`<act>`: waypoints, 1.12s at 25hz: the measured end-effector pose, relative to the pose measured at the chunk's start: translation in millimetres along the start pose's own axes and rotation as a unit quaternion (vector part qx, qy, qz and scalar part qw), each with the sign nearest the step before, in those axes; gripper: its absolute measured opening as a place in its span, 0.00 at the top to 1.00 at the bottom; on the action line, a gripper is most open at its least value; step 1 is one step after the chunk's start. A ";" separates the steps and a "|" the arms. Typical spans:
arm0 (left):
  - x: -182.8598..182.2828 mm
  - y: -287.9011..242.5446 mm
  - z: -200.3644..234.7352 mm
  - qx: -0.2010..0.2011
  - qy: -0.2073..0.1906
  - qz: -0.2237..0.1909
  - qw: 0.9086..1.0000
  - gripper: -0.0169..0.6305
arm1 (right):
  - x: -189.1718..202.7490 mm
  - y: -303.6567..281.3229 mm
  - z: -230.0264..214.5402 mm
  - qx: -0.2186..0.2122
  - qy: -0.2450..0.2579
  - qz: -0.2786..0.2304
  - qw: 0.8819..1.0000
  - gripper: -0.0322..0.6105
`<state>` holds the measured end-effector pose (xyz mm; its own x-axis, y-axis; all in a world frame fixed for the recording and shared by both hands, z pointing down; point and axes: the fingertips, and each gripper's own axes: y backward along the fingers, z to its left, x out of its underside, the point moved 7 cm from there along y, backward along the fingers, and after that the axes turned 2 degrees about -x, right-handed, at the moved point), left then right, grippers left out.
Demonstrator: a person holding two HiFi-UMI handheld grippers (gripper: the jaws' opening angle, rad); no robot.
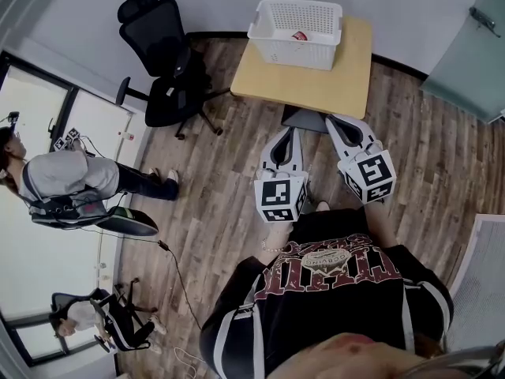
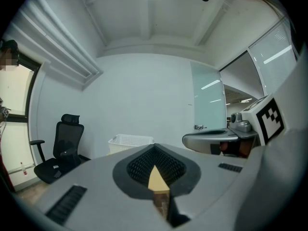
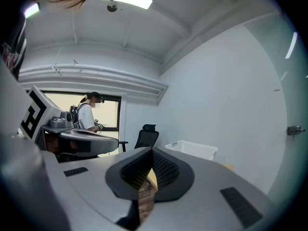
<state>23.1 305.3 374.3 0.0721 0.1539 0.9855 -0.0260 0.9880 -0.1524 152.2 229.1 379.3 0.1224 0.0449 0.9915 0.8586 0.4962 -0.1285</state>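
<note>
Claws are held shut and empty, left claw (image 1: 285, 131) beside right claw (image 1: 333, 120). Basket (image 1: 296, 31) is seen at 12 o'clock on the tabletop (image 1: 316, 89).

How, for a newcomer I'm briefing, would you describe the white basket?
Find the light wooden table by the far wall, beside the black chair. On its far side sits the basket: white, latticed plastic, the only thing on that table.
</note>
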 end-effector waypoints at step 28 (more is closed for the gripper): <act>-21.4 -104.6 70.1 0.056 -0.001 0.003 0.998 0.90 | -18.6 -103.2 -45.2 0.032 0.010 0.010 0.999 0.92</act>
<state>-45.6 197.7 374.4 0.0697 0.1606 0.9846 -0.1381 0.9790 -0.1499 83.8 137.8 373.1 0.1493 0.0372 0.9881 0.8229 0.5493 -0.1451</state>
